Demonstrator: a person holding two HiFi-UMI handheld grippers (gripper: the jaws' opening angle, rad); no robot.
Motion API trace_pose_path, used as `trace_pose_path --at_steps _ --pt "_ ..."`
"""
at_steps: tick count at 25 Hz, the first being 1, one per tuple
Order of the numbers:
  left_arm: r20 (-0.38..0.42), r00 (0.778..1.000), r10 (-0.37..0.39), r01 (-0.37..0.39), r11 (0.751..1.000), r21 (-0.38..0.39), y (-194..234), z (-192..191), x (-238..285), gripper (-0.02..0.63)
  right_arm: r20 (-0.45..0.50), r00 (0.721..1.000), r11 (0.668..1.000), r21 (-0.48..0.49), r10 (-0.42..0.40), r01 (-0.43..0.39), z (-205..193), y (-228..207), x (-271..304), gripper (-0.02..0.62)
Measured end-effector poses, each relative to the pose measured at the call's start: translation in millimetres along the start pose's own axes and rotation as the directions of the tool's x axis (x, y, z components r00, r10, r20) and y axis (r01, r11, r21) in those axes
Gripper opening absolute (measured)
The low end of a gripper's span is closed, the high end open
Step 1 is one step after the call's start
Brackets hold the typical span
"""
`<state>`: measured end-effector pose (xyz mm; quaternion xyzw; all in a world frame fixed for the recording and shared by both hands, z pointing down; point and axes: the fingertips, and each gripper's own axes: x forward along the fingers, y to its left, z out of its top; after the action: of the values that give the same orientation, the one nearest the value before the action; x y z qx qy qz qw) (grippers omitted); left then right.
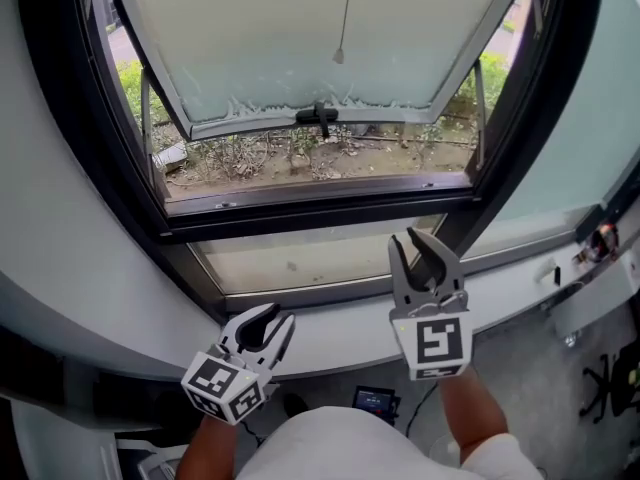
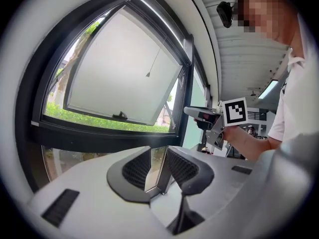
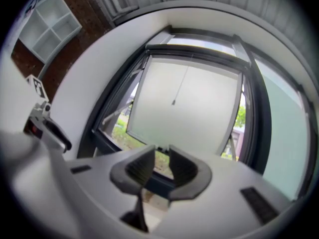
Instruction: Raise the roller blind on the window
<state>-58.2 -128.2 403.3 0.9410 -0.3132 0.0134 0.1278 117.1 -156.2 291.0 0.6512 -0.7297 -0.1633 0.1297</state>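
A thin cord ending in a small pull (image 1: 339, 56) hangs in front of the window's pale frosted sash (image 1: 300, 38), which is tilted outward. The pull (image 2: 148, 74) shows in the left gripper view, and in the right gripper view the pull (image 3: 173, 102) hangs well above the jaws. My left gripper (image 1: 275, 320) is low by the sill, open, with nothing between its jaws (image 2: 158, 153). My right gripper (image 1: 408, 240) is higher, in front of the lower pane, and also open and holding nothing (image 3: 162, 153). Neither touches the cord. I cannot make out the blind's fabric for sure.
A black handle (image 1: 317, 117) sits on the sash's lower edge, inside a thick black window frame (image 1: 300, 213). The white sill (image 1: 330, 323) curves below. A black office chair (image 1: 610, 378) and a small device (image 1: 375, 400) are on the floor. White shelving (image 3: 47, 24) stands at the left.
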Motion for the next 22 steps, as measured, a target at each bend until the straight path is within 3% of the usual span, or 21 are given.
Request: trace_pose_path --at_steps 9,22 --pt "-0.033 0.999 -0.025 0.023 0.998 -0.066 -70.4 -33.5 17.8 0.121 -0.112 0.990 0.992 0.099 0.084 -0.073 -63.6 -9.0 -60.1 0.097" --pt "-0.054 0.998 0.045 -0.048 0.997 -0.063 -141.3 -64.2 0.8 0.121 -0.153 0.967 0.963 0.207 0.205 -0.171 -112.2 -1.3 -133.3 0.097"
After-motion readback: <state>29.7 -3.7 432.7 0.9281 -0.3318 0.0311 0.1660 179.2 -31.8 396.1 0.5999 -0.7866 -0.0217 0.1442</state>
